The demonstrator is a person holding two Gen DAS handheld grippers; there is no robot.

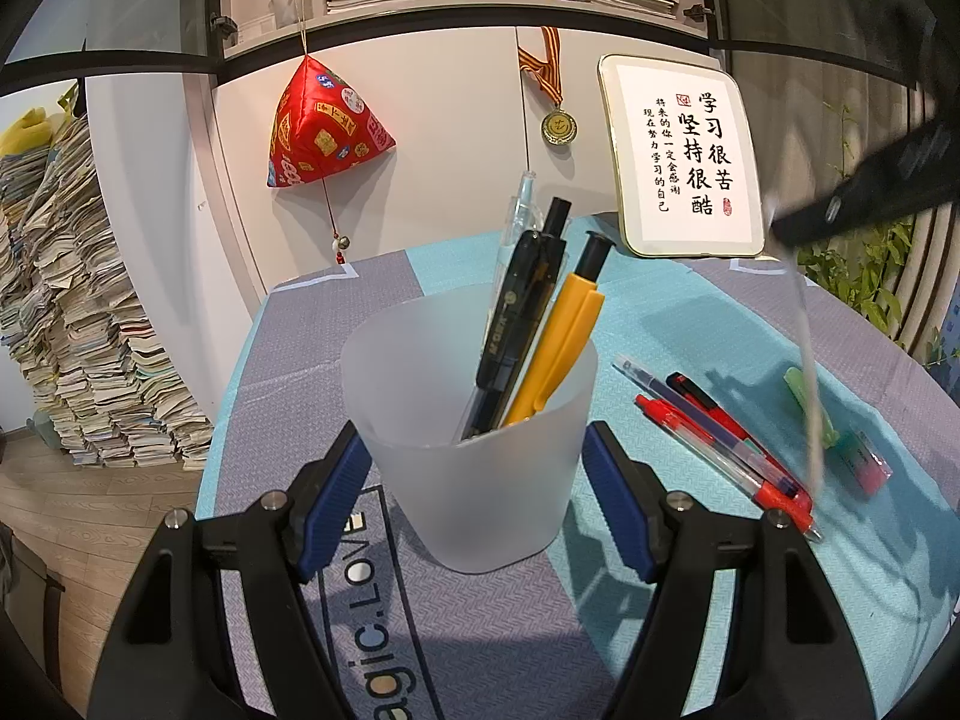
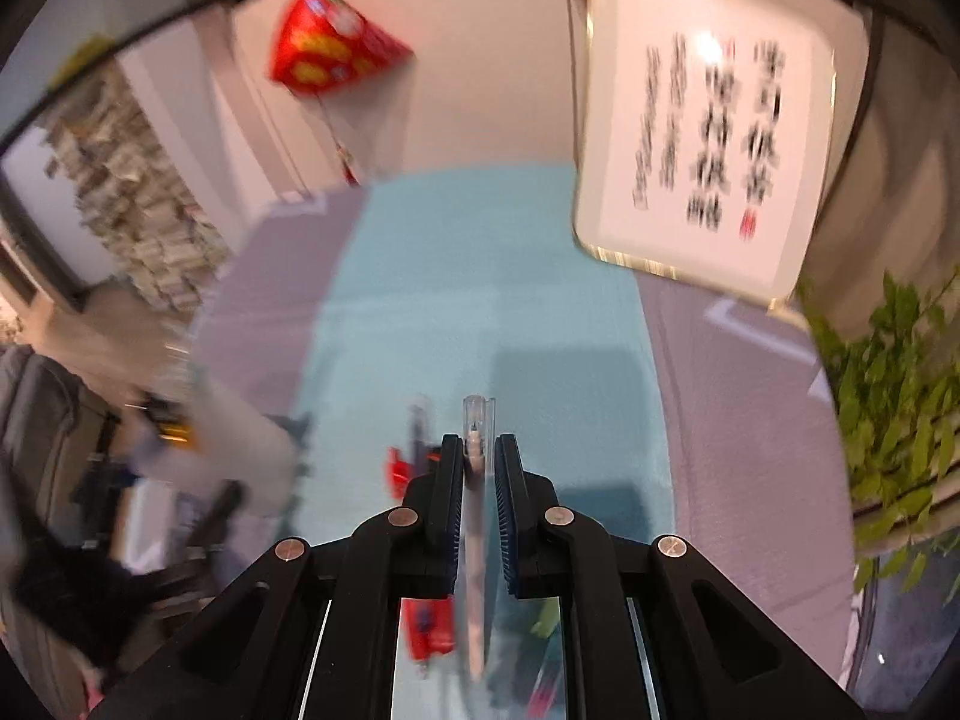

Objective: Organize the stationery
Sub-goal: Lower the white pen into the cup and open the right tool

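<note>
Left hand-held gripper (image 1: 474,480) clamped on frosted cup (image 1: 471,456) atop teal-and-grey tablecloth (image 1: 690,312), paper stacks (image 1: 78,324) alongside.

frosted white cup (image 1: 474,450) holds black (image 1: 522,324), yellow (image 1: 558,348) and clear pens (image 1: 516,216). tablecloth (image 1: 480,630) shows teal and grey blocks. red pens (image 1: 720,450) beside it.
</note>
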